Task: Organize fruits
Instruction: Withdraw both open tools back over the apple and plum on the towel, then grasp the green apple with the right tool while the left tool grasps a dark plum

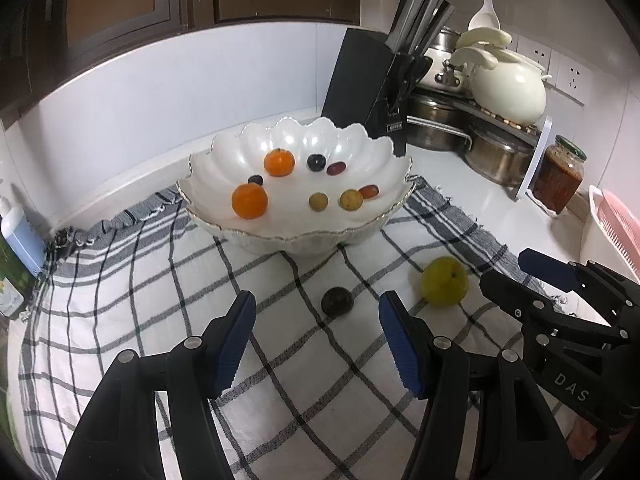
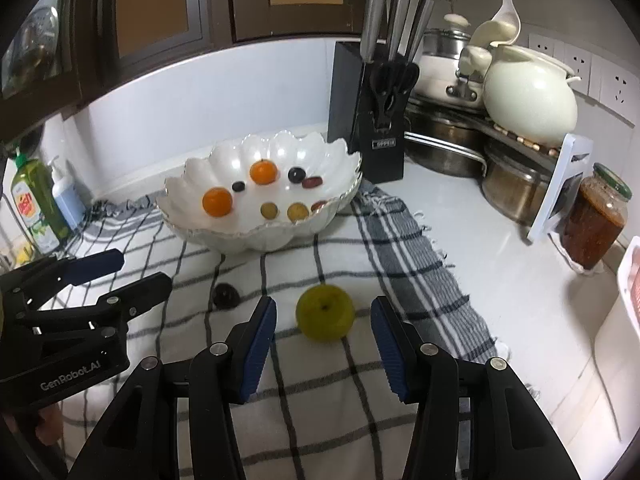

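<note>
A white scalloped bowl (image 1: pixel 304 236) (image 2: pixel 256 240) stands on a checked cloth and holds two small oranges (image 1: pixel 249 200) and several grapes and small yellow fruits. On the cloth in front of it lie a dark round fruit (image 1: pixel 337 301) (image 2: pixel 226 295) and a green apple-like fruit (image 1: pixel 444 281) (image 2: pixel 325 312). My left gripper (image 1: pixel 316 308) (image 2: pixel 140 270) is open, with the dark fruit just ahead between its fingertips, untouched. My right gripper (image 2: pixel 323 306) (image 1: pixel 506 268) is open around the green fruit, with gaps on both sides.
A black knife block (image 1: pixel 368 92) stands behind the bowl, with steel pots and a cream pot (image 1: pixel 508 88) on a rack to its right. A jar of red sauce (image 2: pixel 592 220) and a pink rack (image 1: pixel 620 224) are at the right. Soap bottles (image 2: pixel 36 204) stand at the left.
</note>
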The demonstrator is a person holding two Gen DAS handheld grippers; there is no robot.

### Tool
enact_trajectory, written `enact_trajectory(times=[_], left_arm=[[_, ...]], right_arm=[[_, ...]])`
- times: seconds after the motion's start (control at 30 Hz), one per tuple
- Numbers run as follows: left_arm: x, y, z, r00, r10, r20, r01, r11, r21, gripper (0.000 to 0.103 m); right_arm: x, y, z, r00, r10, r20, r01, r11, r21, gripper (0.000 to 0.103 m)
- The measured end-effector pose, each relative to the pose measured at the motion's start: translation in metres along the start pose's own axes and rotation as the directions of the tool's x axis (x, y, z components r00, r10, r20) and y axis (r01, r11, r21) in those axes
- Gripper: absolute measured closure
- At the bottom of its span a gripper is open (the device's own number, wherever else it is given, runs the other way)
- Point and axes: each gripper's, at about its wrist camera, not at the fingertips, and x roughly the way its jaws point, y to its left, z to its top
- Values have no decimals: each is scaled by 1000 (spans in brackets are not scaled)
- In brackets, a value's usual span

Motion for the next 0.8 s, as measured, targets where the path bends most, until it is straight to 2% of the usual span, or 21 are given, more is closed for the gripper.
enact_trajectory(times=[0.37,0.5,0.8], left_arm=[[27,-1,-13,997,-79,-18,79,997,-12,40],[36,-4,-13,998,-68,-13,68,998,-1,41],[58,-10,-10,997,-64,-34,63,998,-9,52]], right_arm=[[20,0,-12,1000,7,-23,-7,1000,2,53],[32,-5,-15,999,8,-44,-8,1000,14,53],[55,-16,-17,996,38,-76,-35,999,38,53]])
